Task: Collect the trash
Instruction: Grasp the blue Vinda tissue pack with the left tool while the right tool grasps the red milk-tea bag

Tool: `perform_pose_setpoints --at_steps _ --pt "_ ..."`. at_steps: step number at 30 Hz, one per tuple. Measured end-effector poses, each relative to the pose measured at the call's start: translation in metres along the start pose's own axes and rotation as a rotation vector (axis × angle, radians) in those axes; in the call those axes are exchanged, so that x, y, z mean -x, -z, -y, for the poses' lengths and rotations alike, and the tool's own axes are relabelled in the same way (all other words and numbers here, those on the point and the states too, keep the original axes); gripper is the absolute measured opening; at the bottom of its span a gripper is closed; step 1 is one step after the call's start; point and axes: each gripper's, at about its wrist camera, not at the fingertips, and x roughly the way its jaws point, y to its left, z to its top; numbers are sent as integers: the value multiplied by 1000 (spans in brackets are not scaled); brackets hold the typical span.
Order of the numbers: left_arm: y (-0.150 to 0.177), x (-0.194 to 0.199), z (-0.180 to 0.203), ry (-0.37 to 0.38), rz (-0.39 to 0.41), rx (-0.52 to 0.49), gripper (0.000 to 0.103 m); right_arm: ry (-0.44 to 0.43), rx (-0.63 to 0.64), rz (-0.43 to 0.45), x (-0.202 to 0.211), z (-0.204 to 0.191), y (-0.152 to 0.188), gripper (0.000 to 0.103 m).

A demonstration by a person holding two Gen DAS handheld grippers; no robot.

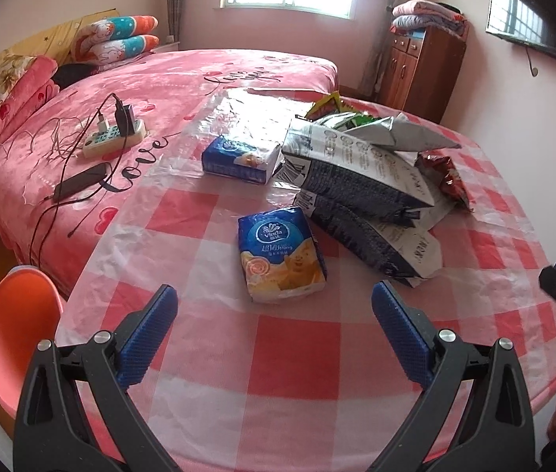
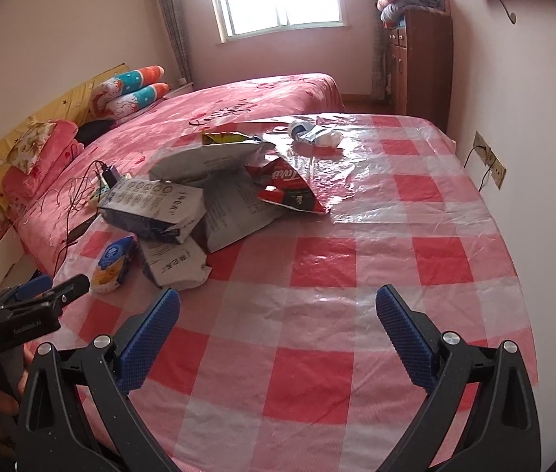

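Both the left claw (image 1: 274, 306) and the right claw (image 2: 278, 308) hang released and empty above the checkered surface (image 2: 415, 255). The slick plastic cover could let the empty snack bags (image 1: 360, 181) slide away from a pinch, and the left claw could grab the nearer tissue pack (image 1: 281, 253) by mistake. The bags lie heaped beyond the left claw, ahead-left of the right.

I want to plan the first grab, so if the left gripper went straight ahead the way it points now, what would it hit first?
Most likely the blue and yellow Vinda tissue pack, lying flat just beyond the open left gripper; the black and white bags lie farther back, though depth is uncertain.
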Motion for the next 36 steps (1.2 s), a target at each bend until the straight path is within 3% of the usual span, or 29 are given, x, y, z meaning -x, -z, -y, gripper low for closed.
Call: perform_pose_setpoints --at_steps 8,11,25,36 --pt "-8 -25 -4 3 -32 19 99 -57 -94 -47 -34 25 -21 97" --pt "-12 -30 -3 13 -34 19 99 -68 -113 -60 -48 31 -32 83" --pt "-23 -52 -6 -13 -56 1 99 -148 -173 -97 -108 47 -81 80" --pt "-26 -66 -5 -4 -82 -6 98 -163 -151 -134 -146 40 -88 80"
